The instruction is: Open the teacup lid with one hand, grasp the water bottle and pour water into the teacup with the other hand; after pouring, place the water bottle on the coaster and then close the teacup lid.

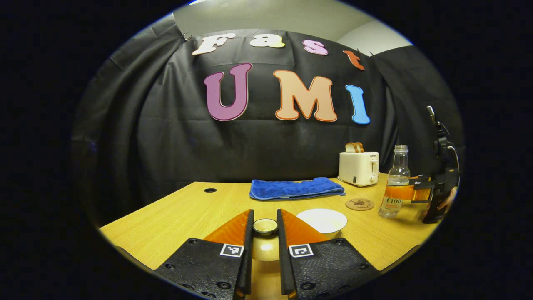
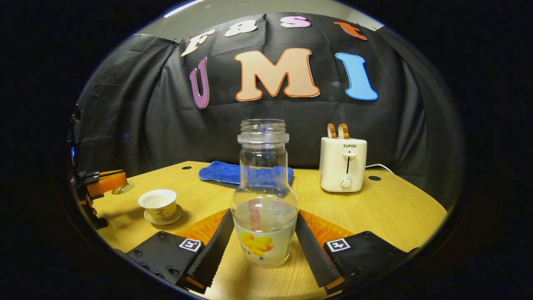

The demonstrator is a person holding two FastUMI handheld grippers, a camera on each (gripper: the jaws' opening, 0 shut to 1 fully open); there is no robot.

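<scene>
Clamping the water bottle (image 2: 263, 166) low on its body, the right gripper (image 2: 264, 214) has a finger pressed to each side of the glass. The bottle stands upright with its long axis vertical. Its mouth is open, and water sits in the lower part. Whether its base rests on the bench (image 2: 399, 216) or is just clear of it, I cannot tell.

The left gripper (image 1: 265, 216) is closed on the knob of the teacup lid (image 1: 265, 226) and holds it up off the cup. The teacup (image 2: 158, 204) sits uncovered on its saucer, to the left of the bottle and a little farther back. The lifted lid hangs farther left and beyond the cup.

The pour turns on that leftward offset: the bottle likely has to travel left and tip its mouth toward the cup. The right gripper is the one placed to do it, while the left keeps the lid aside.

In the left gripper view, the coaster (image 1: 359, 204) lies just left of the bottle and a little farther back, between it and the cup.

The toaster (image 2: 343, 164) at the far right has SUPOR printed on its front. The bottle has a label with a yellow flower on one side and an orange band with large print on the other. A blue towel (image 2: 225, 171) lies at the far edge.
</scene>
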